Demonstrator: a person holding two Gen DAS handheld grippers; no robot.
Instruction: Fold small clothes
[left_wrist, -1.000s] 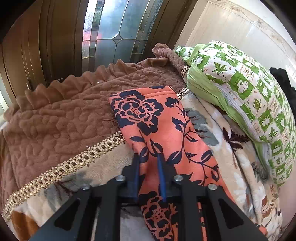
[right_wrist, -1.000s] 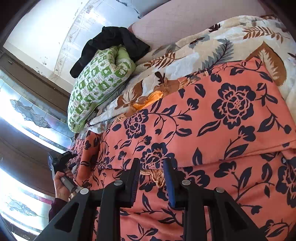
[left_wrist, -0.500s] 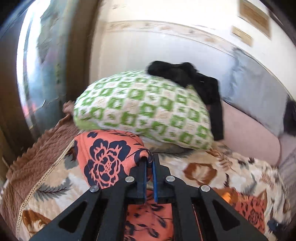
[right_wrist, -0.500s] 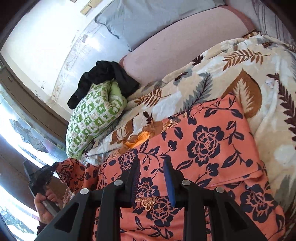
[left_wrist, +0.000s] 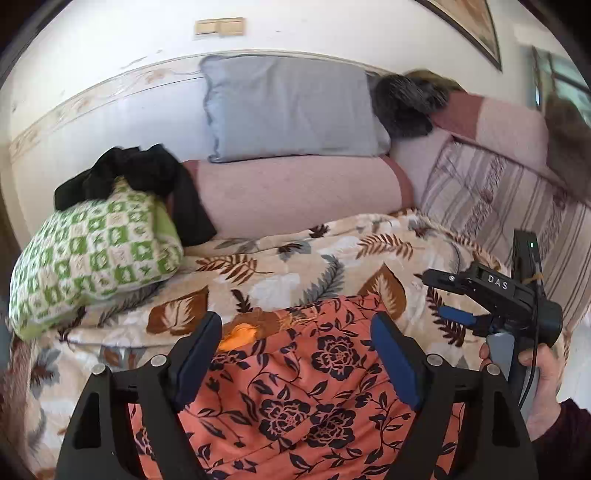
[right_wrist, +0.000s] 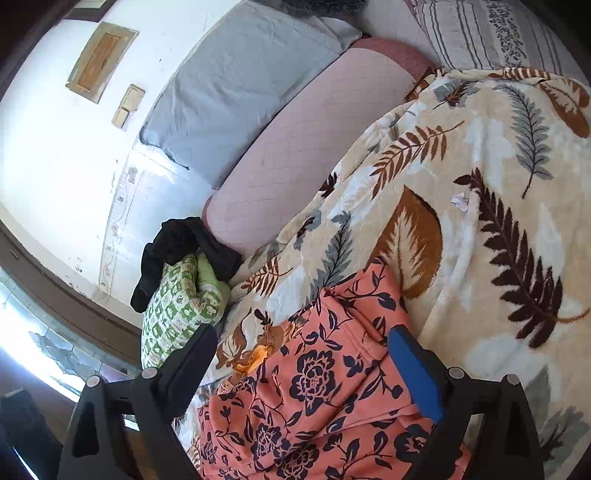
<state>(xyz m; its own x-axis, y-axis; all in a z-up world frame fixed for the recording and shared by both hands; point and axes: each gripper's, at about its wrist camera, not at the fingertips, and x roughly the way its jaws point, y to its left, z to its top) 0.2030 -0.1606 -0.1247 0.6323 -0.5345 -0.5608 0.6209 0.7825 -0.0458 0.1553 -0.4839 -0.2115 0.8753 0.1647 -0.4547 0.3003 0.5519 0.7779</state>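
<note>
1. The orange floral garment (left_wrist: 314, 391) lies on the leaf-print blanket (left_wrist: 295, 273) that covers the bed, at the near edge of the bed, folded over itself at least once; a layered edge runs across it in the right wrist view (right_wrist: 332, 373).

2. The left hand-held gripper (left_wrist: 295, 354) hangs over the garment with its jaws spread wide and nothing between them. The right hand-held gripper (right_wrist: 306, 373) is likewise wide apart and empty, poised above the garment's right part.

3. Handling, as a judgement: the cloth looks thin, soft and light, with no stiffness. It should drape and slide on the plush blanket, so a pinch may drag lower layers or the blanket pile along.

4. Where to take hold: probably the far corners or the far hem (left_wrist: 332, 306), pinching all layers at once, one hand-held gripper per corner, to keep the fold square.

5. Edges and room: beyond the garment the blanket is open toward the pink bolster (left_wrist: 295, 195). The green checked pillow (left_wrist: 96, 251) with a black garment (left_wrist: 140, 177) on it sits at the far left corner, well apart. A small paper scrap (right_wrist: 460, 201) lies on the blanket to the right.
</note>
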